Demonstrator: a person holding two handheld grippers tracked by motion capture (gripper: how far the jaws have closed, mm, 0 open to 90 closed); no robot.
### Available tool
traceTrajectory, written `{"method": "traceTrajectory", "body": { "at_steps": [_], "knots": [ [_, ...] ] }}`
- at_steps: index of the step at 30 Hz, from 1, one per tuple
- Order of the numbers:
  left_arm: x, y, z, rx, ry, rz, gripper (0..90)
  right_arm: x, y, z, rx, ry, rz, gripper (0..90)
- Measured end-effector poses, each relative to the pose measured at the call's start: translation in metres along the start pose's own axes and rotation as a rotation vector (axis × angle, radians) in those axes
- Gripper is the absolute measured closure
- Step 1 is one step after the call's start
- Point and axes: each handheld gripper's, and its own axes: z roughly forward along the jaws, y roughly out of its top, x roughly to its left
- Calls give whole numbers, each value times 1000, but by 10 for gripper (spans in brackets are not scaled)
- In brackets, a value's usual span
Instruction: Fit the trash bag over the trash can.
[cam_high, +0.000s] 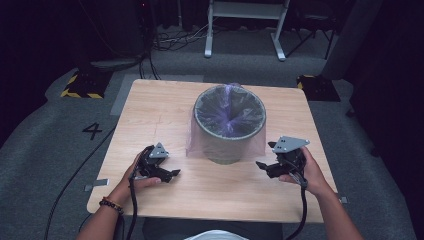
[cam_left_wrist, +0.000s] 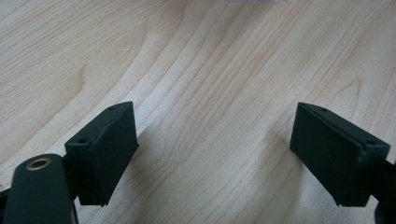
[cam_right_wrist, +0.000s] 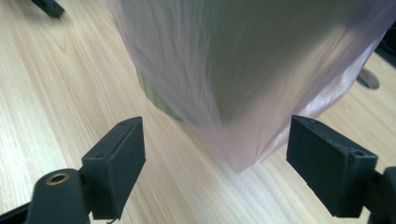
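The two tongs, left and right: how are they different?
The right tongs point at the bag-covered bin, with the purple bag hanging just ahead; the left tongs face bare table. In the high view, the right tongs sit nearer the bin. Both are black and open, holding nothing.

Grey bin lined in pale purple on a light wood surface

The bin (cam_high: 229, 145) is seen in grey, lined with a translucent lilac bag (cam_high: 230, 117) that deepens to violet at its centre. The surface (cam_high: 165, 107) is shown in pale wood with a fine streaked grain. Both sets of tongs, left (cam_high: 175, 173) and right (cam_high: 260, 165), are rendered in matte black. At the upper left of the frame, a yellow-and-black striped block (cam_high: 80, 86) is seen on grey carpet (cam_high: 45, 130).
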Motion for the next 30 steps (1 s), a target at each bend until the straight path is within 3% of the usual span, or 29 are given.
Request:
{"method": "traceTrajectory", "body": {
  "at_steps": [12,30],
  "knots": [
    [0,0,0,0,0,0,146,-1,-27,16,57,-13,32,197],
    [0,0,0,0,0,0,146,1,-51,21,104,-29,38,193]
  ]
}}
